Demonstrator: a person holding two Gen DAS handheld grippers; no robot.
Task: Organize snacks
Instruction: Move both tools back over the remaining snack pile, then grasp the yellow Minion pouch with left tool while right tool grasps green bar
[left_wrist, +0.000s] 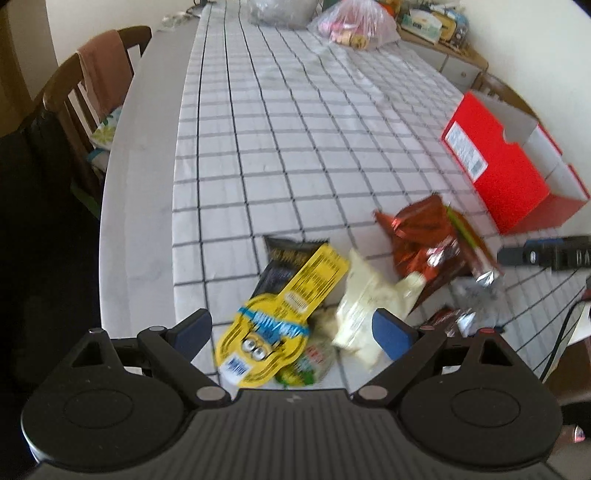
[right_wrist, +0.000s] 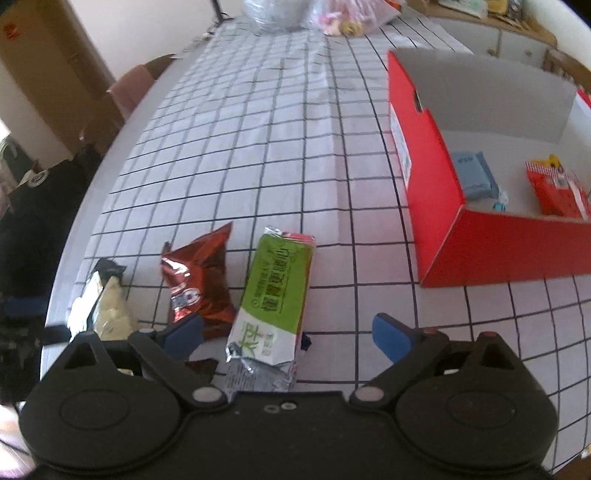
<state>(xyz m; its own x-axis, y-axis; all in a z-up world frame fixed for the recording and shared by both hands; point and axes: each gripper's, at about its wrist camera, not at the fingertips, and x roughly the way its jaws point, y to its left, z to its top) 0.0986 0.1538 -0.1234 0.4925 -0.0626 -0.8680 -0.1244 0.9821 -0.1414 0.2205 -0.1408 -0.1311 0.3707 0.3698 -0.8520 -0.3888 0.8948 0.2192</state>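
Observation:
My left gripper (left_wrist: 291, 332) is open above a pile of snacks: a yellow Minion card pack (left_wrist: 280, 321), a cream pouch (left_wrist: 365, 310), a green-and-white packet (left_wrist: 306, 365) and a dark packet (left_wrist: 284, 266). A red foil bag (left_wrist: 424, 240) lies further right. My right gripper (right_wrist: 288, 332) is open over a green-and-white wafer pack (right_wrist: 273, 302), with the red foil bag (right_wrist: 199, 280) to its left and the cream pouch (right_wrist: 107, 306) beyond. The red box (right_wrist: 436, 192) stands at the right, holding a blue pack (right_wrist: 476, 177) and a red pack (right_wrist: 557, 192). It also shows in the left wrist view (left_wrist: 495, 162).
The checked tablecloth (left_wrist: 295, 129) covers the table. A pink plastic bag (left_wrist: 354, 22) and a clear bag (left_wrist: 277, 11) sit at the far end. A wooden chair (left_wrist: 92, 96) stands at the left edge. The right gripper's body (left_wrist: 546, 254) shows at the right.

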